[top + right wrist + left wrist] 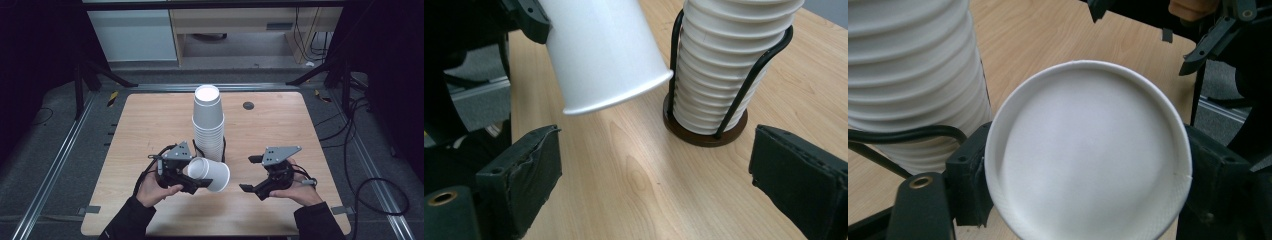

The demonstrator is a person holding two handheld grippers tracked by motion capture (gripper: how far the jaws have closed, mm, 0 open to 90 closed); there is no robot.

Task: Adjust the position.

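A tall stack of white paper cups (208, 122) stands upside down in a black wire holder (704, 134) at the middle of the wooden table (145, 125). In front of it, my left gripper (192, 177) is shut on a single white cup (211, 174), held on its side above the table. In the left gripper view the cup's round bottom (1088, 155) sits between the two pads. Its wide rim (619, 97) points toward my right gripper (248, 173), which stands open a little to the right with nothing between its jaws. The stack (729, 60) is just beyond it.
A small dark round grommet (248, 105) sits in the tabletop behind the stack on the right. Metal rails and cables (370, 185) run along the floor on both sides of the table. Bare wood lies near the front edge (215, 220).
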